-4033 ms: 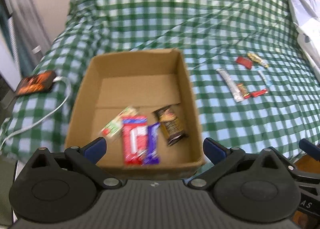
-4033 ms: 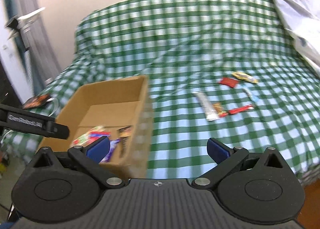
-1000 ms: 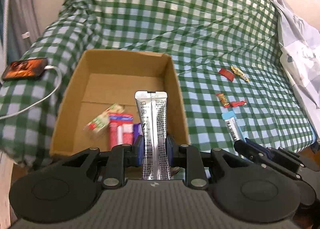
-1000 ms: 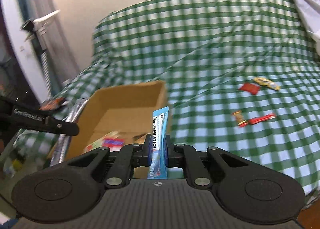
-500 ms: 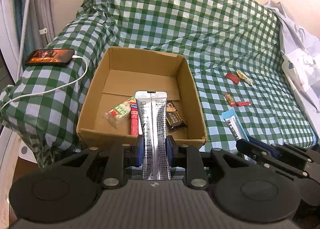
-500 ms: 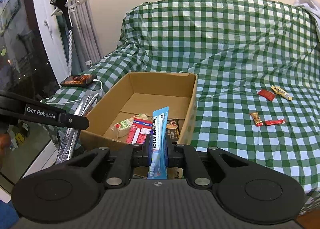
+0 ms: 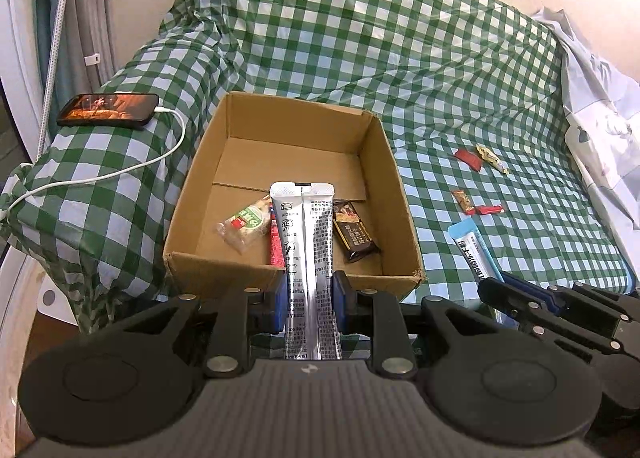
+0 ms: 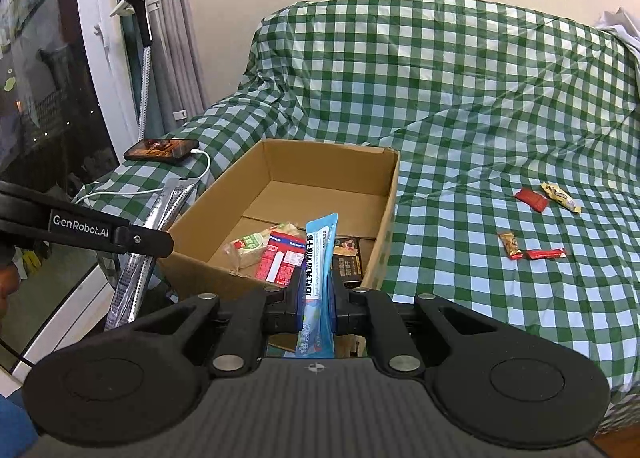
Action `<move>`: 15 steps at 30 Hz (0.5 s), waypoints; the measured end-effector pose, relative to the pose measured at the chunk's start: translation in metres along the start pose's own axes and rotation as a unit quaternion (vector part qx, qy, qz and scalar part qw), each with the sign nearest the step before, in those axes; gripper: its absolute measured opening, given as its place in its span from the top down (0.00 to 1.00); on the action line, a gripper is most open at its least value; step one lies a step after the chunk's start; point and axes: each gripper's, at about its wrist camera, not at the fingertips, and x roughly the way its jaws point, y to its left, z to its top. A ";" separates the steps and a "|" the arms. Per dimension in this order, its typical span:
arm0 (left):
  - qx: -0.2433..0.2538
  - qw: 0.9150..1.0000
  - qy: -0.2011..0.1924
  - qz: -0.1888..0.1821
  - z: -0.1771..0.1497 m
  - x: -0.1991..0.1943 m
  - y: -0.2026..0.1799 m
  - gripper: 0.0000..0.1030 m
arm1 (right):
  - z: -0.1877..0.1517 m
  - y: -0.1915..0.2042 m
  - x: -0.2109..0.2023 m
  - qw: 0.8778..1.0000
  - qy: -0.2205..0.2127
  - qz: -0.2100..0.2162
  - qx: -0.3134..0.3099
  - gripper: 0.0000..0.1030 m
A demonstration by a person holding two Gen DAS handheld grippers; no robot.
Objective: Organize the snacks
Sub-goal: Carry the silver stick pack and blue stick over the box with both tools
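- Over the near edge of the cardboard box (image 7: 394,177), the left gripper (image 7: 308,306) has its jaws closed on a silver sachet (image 7: 306,242); the right gripper (image 8: 314,306) pinches a blue sachet (image 8: 318,258), jaws all but together
- Both packets look light, thin and floppy with slick film, likely to slide; a hold low on the body, as now, seems best
- Readable writing: "GenRobot.AI" on the left gripper's arm in the right wrist view; the sachets' print is too small to read
- Four small snacks (image 8: 532,199) lie on the checked cover (image 8: 460,97), well apart from the box
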 end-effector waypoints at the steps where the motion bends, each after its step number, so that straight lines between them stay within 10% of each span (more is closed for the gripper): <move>1: -0.001 1.000 0.001 0.000 0.000 0.000 0.001 0.75 | 0.000 -0.001 0.002 1.000 0.001 0.000 0.000 0.89; 15: -0.003 1.000 0.013 0.003 0.004 0.011 0.002 0.75 | -0.002 -0.002 0.009 1.000 0.013 0.001 0.001 0.89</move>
